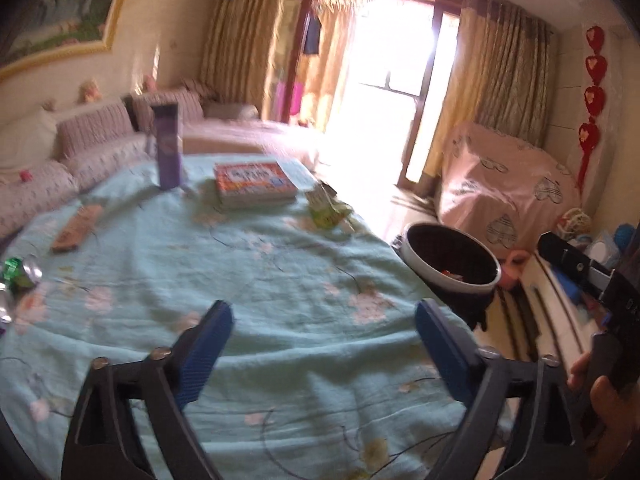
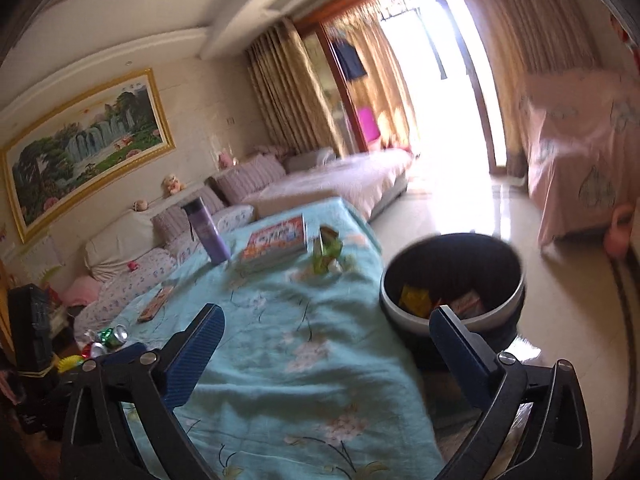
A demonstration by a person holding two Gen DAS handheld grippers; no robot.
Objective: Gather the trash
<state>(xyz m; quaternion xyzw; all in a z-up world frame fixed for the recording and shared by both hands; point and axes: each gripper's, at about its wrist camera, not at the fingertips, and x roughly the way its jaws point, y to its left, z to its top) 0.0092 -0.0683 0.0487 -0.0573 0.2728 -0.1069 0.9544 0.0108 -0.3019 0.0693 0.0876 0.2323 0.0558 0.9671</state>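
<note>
My left gripper [image 1: 324, 316] stands wide open over the teal flowered tablecloth [image 1: 260, 280], nothing between its blue pads. My right gripper [image 2: 328, 322] is also open and empty, near the table's right edge. A black trash bin with a white rim [image 2: 452, 280] stands on the floor right of the table, with yellow and red wrappers inside; the same trash bin [image 1: 452, 260] shows in the left wrist view. A crumpled green wrapper [image 1: 328, 210] lies at the table's far right edge. Crushed green cans [image 1: 20, 272] lie at the left edge, and the crushed cans [image 2: 110, 338] appear in the right wrist view too.
On the table stand a purple bottle [image 1: 168, 146], a stack of books [image 1: 254, 184] and a flat brown packet [image 1: 76, 228]. Sofas [image 1: 80, 148] run behind the table. A pink-covered piece of furniture [image 1: 504, 184] stands right of the bin. A hand [image 1: 608, 400] shows at the right edge.
</note>
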